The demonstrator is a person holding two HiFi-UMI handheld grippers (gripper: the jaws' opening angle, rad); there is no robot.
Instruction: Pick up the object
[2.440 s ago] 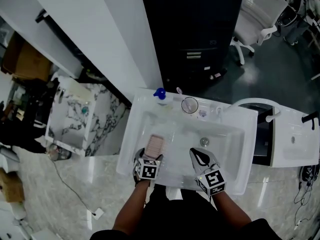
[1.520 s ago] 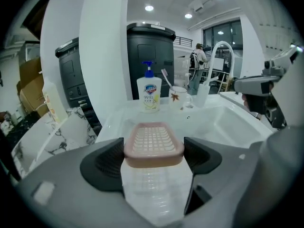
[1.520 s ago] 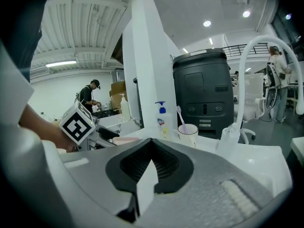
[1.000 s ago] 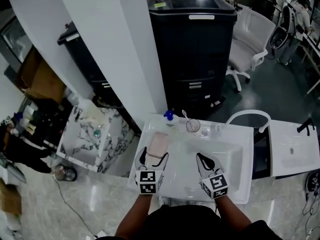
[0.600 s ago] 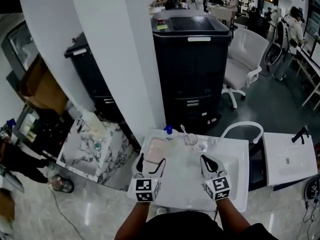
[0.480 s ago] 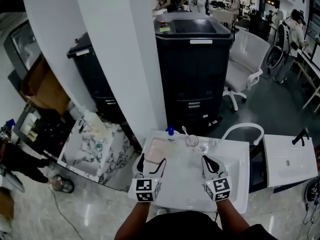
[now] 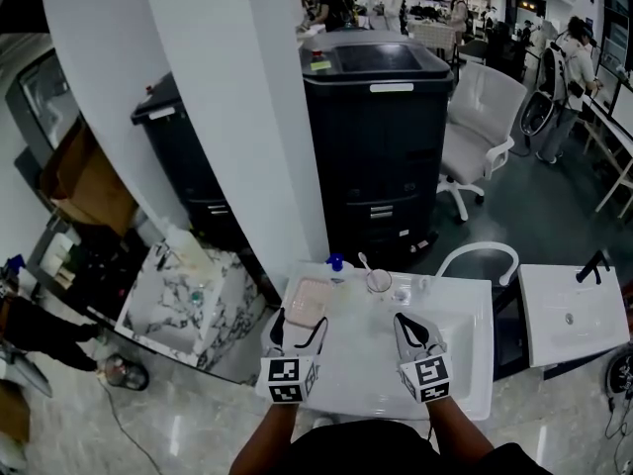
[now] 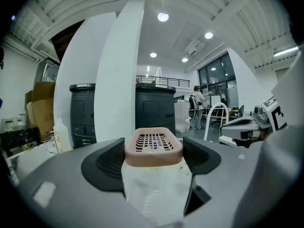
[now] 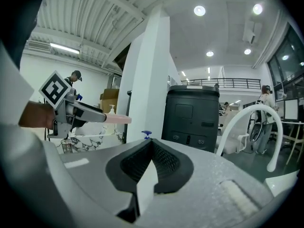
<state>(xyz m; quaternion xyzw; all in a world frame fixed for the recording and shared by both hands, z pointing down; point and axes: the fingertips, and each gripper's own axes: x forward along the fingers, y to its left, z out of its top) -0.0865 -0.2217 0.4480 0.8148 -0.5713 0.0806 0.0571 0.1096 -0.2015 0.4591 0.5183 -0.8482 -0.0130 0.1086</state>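
Over the left side of the white sink (image 7: 366,376), the left gripper (image 7: 298,325) has its jaws set wide and pressed on either side of the pink tray (image 7: 309,299), a shallow dish with a slotted floor. In the right gripper view the tray hangs level and clear of the basin, so the pick-up looks all but done. To finish it well, I would hold the squeeze just as it is. A light plastic dish gripped only at its edges could twist or pop free if the jaws ease off or pinch harder. It should travel flat, straight up and toward the body. Just beyond it, on the back ledge, stand a blue-topped soap bottle (image 7: 336,263) and a clear cup (image 7: 378,282), and the lift should pass well apart from both. Further right, the right gripper (image 7: 409,327) is empty, its jaws brought together at the tips. It is best held low and quiet, away from the curved white tap (image 7: 481,253) at the sink's right end.
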